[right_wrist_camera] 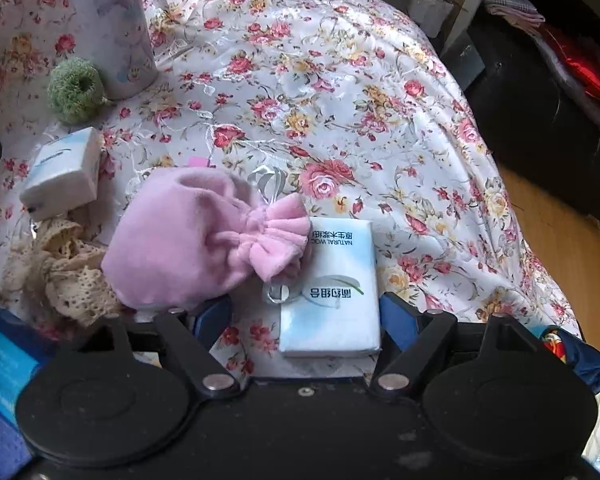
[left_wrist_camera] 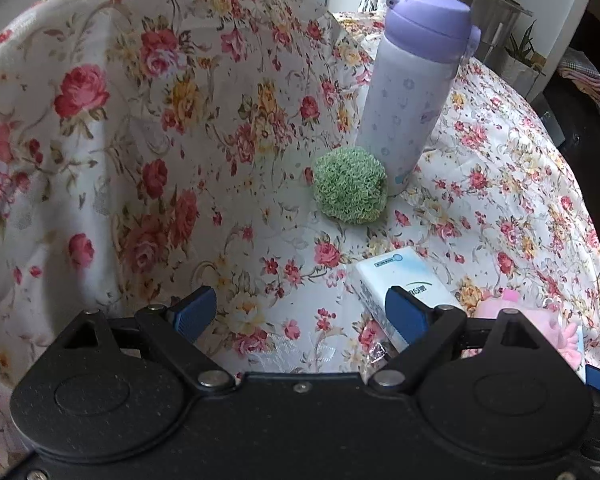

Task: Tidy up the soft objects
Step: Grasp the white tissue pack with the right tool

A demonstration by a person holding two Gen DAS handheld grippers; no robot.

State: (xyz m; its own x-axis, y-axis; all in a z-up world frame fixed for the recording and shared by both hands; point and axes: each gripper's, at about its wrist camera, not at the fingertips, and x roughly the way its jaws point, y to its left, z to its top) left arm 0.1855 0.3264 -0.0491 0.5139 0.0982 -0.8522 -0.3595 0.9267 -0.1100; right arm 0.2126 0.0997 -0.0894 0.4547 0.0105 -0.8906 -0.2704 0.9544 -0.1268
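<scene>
In the right wrist view a white tissue pack (right_wrist_camera: 330, 292) lies flat between the blue pads of my right gripper (right_wrist_camera: 306, 318). The jaws stand wider than the pack and do not press it. A pink plush pouch (right_wrist_camera: 180, 240) lies just left of it, its ruffled neck over the pack's far corner. Cream lace fabric (right_wrist_camera: 68, 272) is bunched further left. My left gripper (left_wrist_camera: 300, 312) is open over bare cloth, with a second tissue pack (left_wrist_camera: 396, 280) by its right finger. A green woolly ball (left_wrist_camera: 350, 184) sits ahead of it, against a purple bottle (left_wrist_camera: 412, 92).
A floral cloth (left_wrist_camera: 140, 140) covers the table and rises like a wall on the left. The table edge drops at the right to a wooden floor (right_wrist_camera: 556, 240) and dark furniture (right_wrist_camera: 540, 128). A blue object (right_wrist_camera: 0, 352) lies at my right gripper's lower left.
</scene>
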